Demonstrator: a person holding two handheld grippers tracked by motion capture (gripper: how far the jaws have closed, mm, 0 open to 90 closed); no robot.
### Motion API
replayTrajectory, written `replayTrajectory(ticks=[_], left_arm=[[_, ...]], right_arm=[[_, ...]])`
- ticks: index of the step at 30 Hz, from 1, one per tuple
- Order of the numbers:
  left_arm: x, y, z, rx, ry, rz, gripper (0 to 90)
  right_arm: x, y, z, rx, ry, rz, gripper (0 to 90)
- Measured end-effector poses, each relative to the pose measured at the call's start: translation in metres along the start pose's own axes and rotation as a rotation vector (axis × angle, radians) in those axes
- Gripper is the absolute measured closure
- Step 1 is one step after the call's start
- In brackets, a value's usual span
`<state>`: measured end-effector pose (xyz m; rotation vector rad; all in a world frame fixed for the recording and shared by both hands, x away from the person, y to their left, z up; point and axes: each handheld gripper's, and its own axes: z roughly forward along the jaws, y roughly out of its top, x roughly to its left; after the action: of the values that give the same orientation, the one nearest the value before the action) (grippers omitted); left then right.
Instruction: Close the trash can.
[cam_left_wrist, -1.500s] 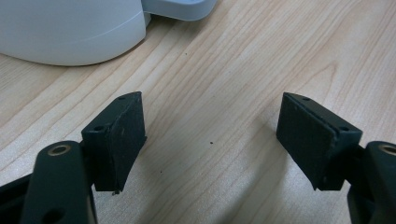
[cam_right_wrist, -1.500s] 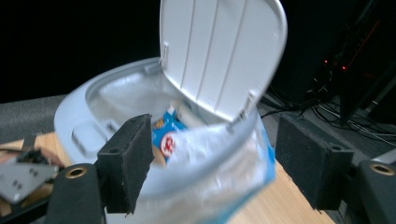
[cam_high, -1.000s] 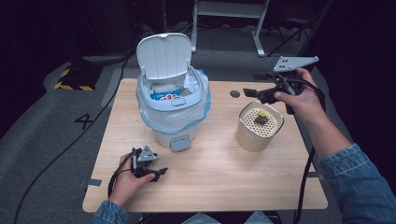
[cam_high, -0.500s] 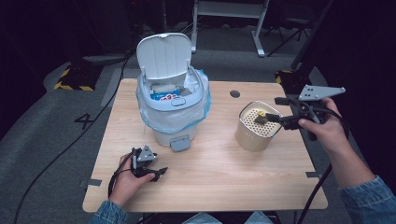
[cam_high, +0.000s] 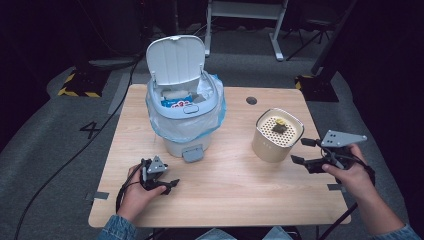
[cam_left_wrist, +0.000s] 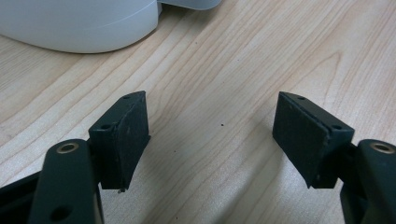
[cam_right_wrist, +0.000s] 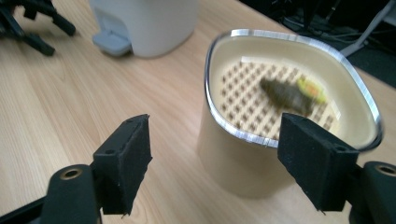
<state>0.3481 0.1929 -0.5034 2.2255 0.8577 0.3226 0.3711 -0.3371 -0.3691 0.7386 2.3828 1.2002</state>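
My left gripper (cam_high: 167, 186) rests released on the desk (cam_high: 235, 195) near its front edge, nothing between its jaws. My right gripper (cam_high: 302, 151) hovers just beside the beige canister (cam_high: 275, 147); its jaws have just been opening and hold nothing. Scraps (cam_high: 279, 126) lie on the canister's perforated insert. Farther back stands the white pedal bin (cam_high: 184, 112), lid up.
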Motion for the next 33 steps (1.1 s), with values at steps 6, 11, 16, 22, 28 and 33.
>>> replayTrajectory(ticks=[6,11,16,22,28,33], left_arm=[[0.001,0.0,-0.002,0.012,0.008,-0.014,29.6],[0.001,0.0,-0.005,0.026,0.021,-0.012,31.0],[0.001,0.002,-0.013,0.002,0.013,-0.041,37.1],[0.006,0.013,-0.035,-0.06,0.017,-0.066,33.7],[0.016,0.027,-0.061,-0.094,0.035,-0.06,33.8],[0.023,0.035,-0.073,-0.116,0.009,-0.06,33.2]], right_arm=[[0.0,-0.04,0.021,0.075,-0.034,0.022,26.0],[-0.002,-0.064,0.036,0.131,-0.047,0.056,25.3],[-0.004,-0.087,0.052,0.194,-0.102,0.128,24.4],[-0.001,-0.11,0.067,0.19,-0.11,0.138,20.4],[-0.003,-0.118,0.068,0.14,-0.101,0.185,17.9],[-0.003,-0.118,0.068,0.14,-0.101,0.185,17.8]])
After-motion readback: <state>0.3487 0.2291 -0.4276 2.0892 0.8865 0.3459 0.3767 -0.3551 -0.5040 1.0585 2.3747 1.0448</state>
